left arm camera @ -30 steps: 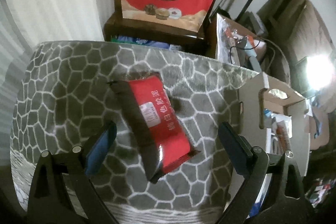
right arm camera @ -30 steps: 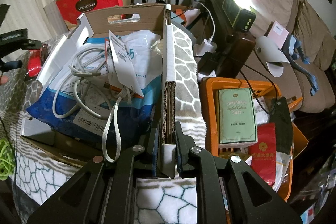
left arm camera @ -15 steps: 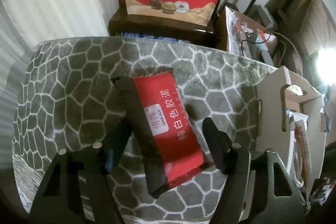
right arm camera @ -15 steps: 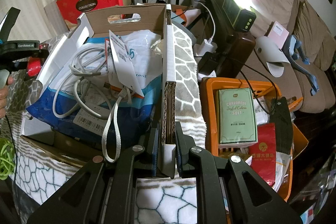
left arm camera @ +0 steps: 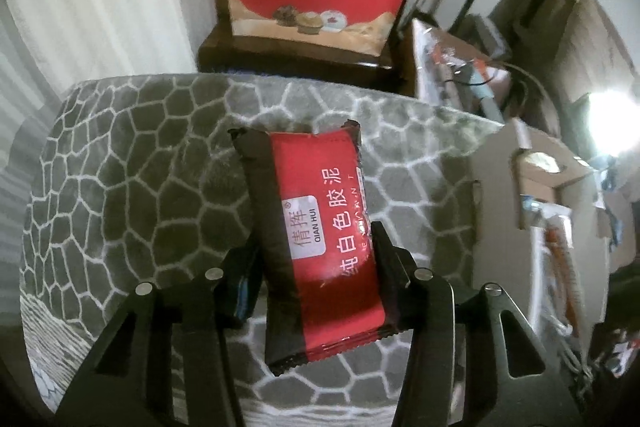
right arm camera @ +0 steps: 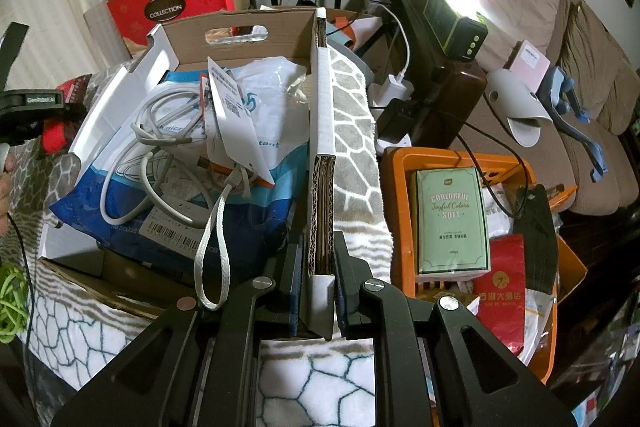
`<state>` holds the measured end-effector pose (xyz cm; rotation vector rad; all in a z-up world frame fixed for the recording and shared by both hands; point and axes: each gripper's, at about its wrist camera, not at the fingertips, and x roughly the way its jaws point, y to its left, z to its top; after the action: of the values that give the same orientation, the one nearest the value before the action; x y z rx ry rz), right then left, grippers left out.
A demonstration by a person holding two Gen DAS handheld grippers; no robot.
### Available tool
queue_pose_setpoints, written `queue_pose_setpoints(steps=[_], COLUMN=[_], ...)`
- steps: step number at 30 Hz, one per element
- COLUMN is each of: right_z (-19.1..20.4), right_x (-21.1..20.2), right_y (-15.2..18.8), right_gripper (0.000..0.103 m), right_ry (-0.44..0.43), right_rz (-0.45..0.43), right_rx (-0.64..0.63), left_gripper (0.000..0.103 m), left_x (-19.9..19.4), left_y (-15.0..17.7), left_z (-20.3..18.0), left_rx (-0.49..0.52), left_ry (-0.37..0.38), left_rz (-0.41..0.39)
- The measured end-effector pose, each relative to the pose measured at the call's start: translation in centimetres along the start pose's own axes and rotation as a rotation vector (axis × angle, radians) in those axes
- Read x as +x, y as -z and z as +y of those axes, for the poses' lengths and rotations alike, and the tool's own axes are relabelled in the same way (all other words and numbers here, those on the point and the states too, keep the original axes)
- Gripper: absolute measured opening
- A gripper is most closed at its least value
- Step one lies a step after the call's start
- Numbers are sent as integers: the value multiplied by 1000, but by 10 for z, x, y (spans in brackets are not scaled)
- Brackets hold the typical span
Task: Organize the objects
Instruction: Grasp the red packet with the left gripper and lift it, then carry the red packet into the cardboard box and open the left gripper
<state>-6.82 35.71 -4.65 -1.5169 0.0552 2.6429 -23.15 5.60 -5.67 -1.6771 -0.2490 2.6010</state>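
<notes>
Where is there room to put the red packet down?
Bare blanket lies left of the red packet and beyond it, toward the dark stand. The cardboard box is crammed with cables and bags; the orange basket is full too.

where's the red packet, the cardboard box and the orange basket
red packet (left arm camera: 320, 247), left wrist view, on the white label of its red face
cardboard box (right arm camera: 322, 115), right wrist view, on its right wall's top edge
orange basket (right arm camera: 394, 187), right wrist view, on its left rim

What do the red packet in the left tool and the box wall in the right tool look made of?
Red packet: glossy plastic film, probably; it shines and has crimped, serrated ends. Box wall: corrugated cardboard with a white facing; fluted layers show at its cut edge.
</notes>
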Motion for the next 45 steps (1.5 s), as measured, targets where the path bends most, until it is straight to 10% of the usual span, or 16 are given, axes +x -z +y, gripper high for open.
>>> queue_pose_setpoints(steps=[18, 45], right_z=[0, 2], right_x=[0, 0], right_y=[0, -1], right_gripper=[14, 14], right_ry=[1, 2], right_rz=[0, 1], right_rx=[-1, -2], left_gripper=[46, 46], left_x=[-66, -25], left_y=[2, 8], left_z=[-86, -154], left_rx=[211, 323], left_ry=[213, 107], left_rz=[-57, -46])
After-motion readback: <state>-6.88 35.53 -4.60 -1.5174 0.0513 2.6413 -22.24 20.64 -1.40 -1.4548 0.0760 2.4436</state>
